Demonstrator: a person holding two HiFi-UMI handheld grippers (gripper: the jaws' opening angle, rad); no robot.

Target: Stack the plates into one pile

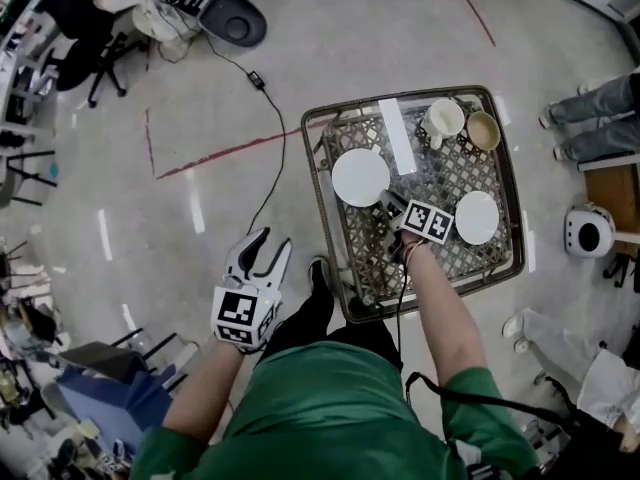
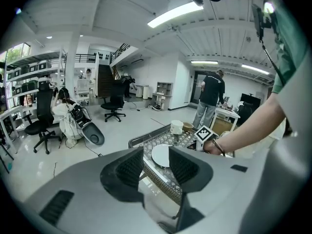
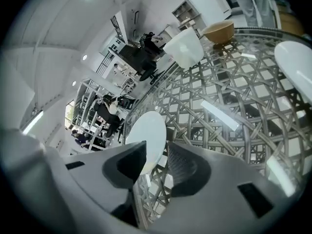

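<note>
Two white plates lie apart on the glass-topped wicker table (image 1: 338, 268): a larger plate (image 1: 360, 176) at the left and a smaller plate (image 1: 476, 217) at the right. My right gripper (image 1: 388, 206) hovers low at the larger plate's near right edge. In the right gripper view the larger plate's (image 3: 146, 133) rim shows in the gap of the right gripper (image 3: 156, 150), whose jaws stand apart without pressing on it. The smaller plate (image 3: 297, 62) lies off to the right. My left gripper (image 1: 272, 246) hangs open and empty over the floor, left of the table, pointing at the larger plate (image 2: 161, 155).
A white cup (image 1: 443, 121) and a brown bowl (image 1: 483, 130) stand at the table's far right corner. A person's legs (image 1: 600, 113) and a round white device (image 1: 588, 231) are right of the table. A black cable (image 1: 270, 128) runs across the floor at the left.
</note>
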